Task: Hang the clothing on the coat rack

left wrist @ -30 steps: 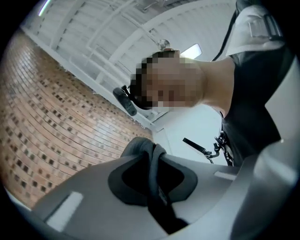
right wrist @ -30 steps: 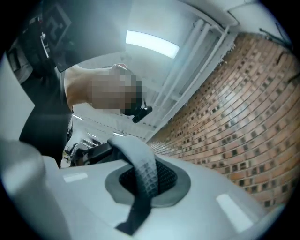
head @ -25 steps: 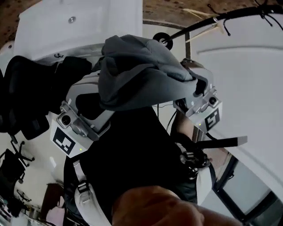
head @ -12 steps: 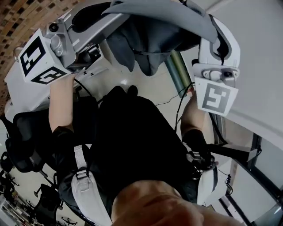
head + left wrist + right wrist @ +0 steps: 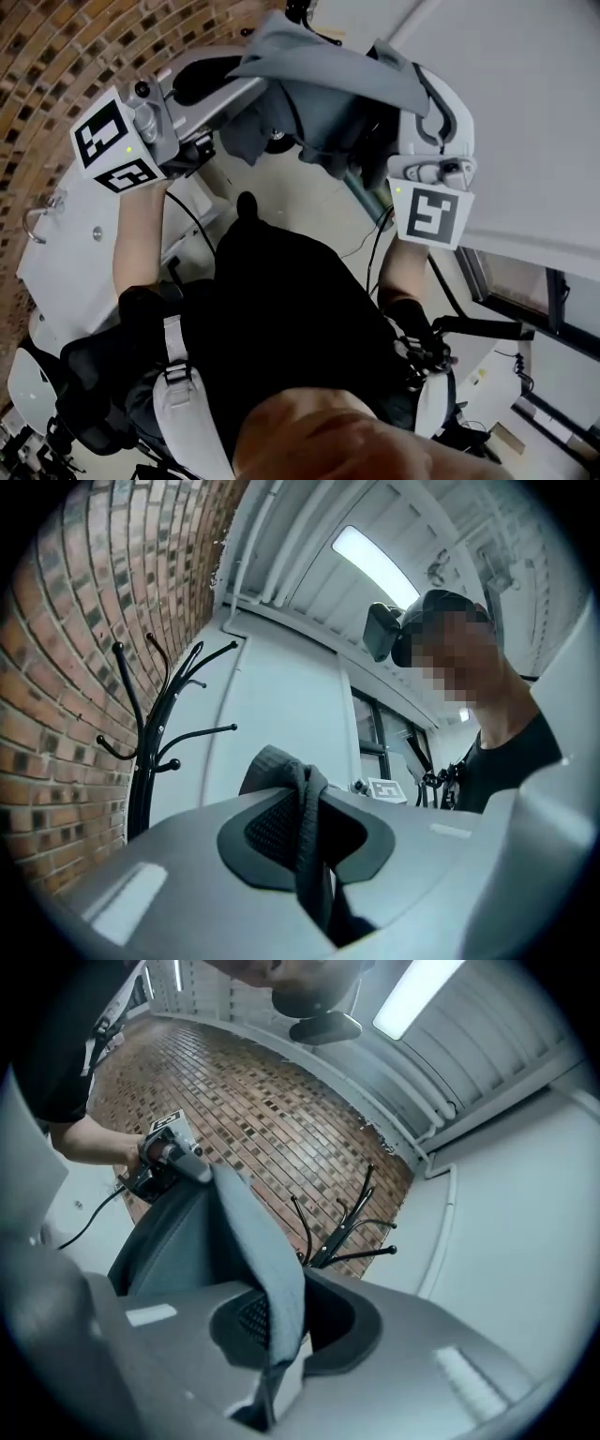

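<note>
Two holds: left gripper [image 5: 314, 841], right gripper [image 5: 278, 1340] pinch grey garment [image 5: 328, 89]; coat rack [image 5: 139, 772], seemingly wall-side, only in gripper views.

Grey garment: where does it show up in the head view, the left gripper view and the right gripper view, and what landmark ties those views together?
Head view: the grey garment is draped across the top centre.
Left gripper view: bottom centre, the grey garment is a dark pinched fold.
Right gripper view: the grey garment is a strip rising from bottom centre towards the upper left.
Shared landmark: the brick wall.
</note>
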